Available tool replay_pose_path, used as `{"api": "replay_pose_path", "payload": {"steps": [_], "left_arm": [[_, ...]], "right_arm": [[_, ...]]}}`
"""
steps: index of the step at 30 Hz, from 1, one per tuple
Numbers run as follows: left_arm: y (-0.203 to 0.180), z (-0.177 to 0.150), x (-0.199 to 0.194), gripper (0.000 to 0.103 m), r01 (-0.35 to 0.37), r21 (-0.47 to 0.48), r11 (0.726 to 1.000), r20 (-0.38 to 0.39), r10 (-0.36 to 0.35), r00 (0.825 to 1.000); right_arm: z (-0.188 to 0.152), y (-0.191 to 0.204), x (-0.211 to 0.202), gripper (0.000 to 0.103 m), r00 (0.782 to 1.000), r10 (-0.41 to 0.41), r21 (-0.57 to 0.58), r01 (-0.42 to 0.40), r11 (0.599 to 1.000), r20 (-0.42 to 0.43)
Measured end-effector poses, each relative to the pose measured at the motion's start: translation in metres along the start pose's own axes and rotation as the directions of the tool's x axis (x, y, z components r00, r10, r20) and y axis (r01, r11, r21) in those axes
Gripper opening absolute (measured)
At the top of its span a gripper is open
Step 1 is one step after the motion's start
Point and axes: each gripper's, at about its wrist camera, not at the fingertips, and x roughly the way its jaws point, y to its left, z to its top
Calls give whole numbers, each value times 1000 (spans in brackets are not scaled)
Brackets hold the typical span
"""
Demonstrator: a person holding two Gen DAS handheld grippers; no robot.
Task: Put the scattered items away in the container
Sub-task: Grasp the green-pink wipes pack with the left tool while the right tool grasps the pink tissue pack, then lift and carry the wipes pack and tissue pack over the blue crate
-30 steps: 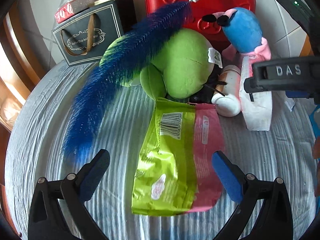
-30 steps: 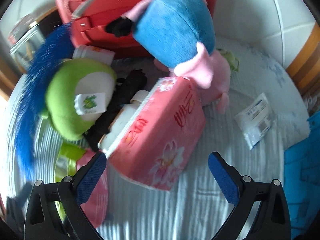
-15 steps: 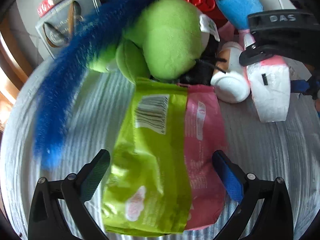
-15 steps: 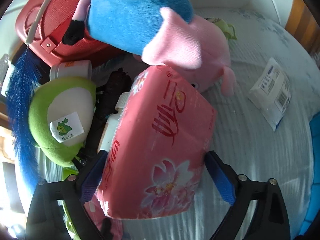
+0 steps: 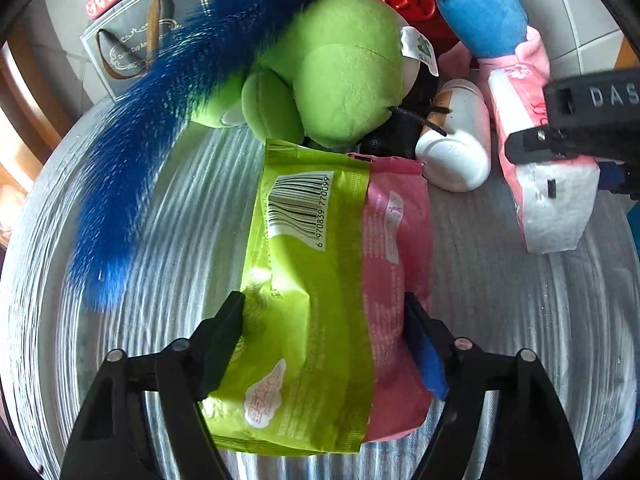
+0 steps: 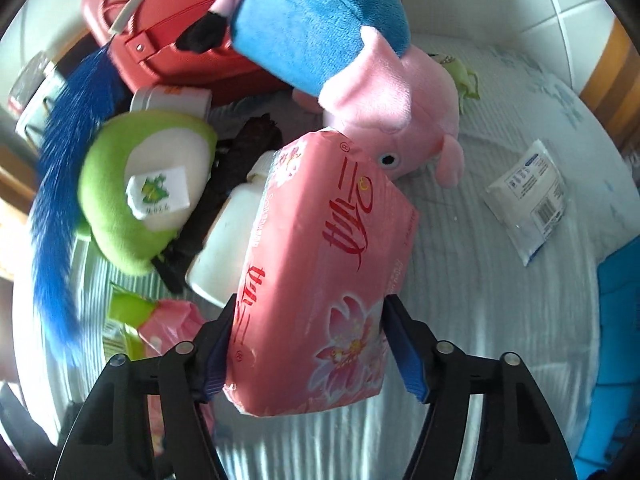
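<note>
A green snack packet (image 5: 304, 280) and a pink one (image 5: 392, 264) lie side by side on the striped bedcover. My left gripper (image 5: 324, 340) is closing on the pair, pads touching their outer edges, and the green one buckles. A pink tissue pack (image 6: 320, 272) fills my right gripper (image 6: 310, 344), whose jaws are closing with both pads against its sides. The right gripper's black body (image 5: 580, 120) also shows in the left wrist view, over the tissue pack (image 5: 548, 208). A red case (image 6: 168, 40) stands behind the pile.
Piled close behind are a green plush (image 5: 344, 72), a blue-and-pink plush (image 6: 320, 32), a blue feather duster (image 5: 132, 160), a white bottle (image 6: 228, 248) and a dark gift bag (image 5: 132, 52). A small white packet (image 6: 528, 196) lies right, with something blue (image 6: 620, 320) at the edge.
Both grippers came down over their items and narrowed. The left one now straddles the two snack packets; the right one now grips the tissue pack, which fills its jaws.
</note>
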Motion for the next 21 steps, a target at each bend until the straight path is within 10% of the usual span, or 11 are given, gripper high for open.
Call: {"api": "replay_pose_path", "payload": {"steps": [21], "left_arm": [[37, -46, -81, 65, 0, -103, 995, -8, -1, 1000]], "right_arm": [[-78, -4, -71, 64, 1000, -18, -117, 20, 993, 20]]}}
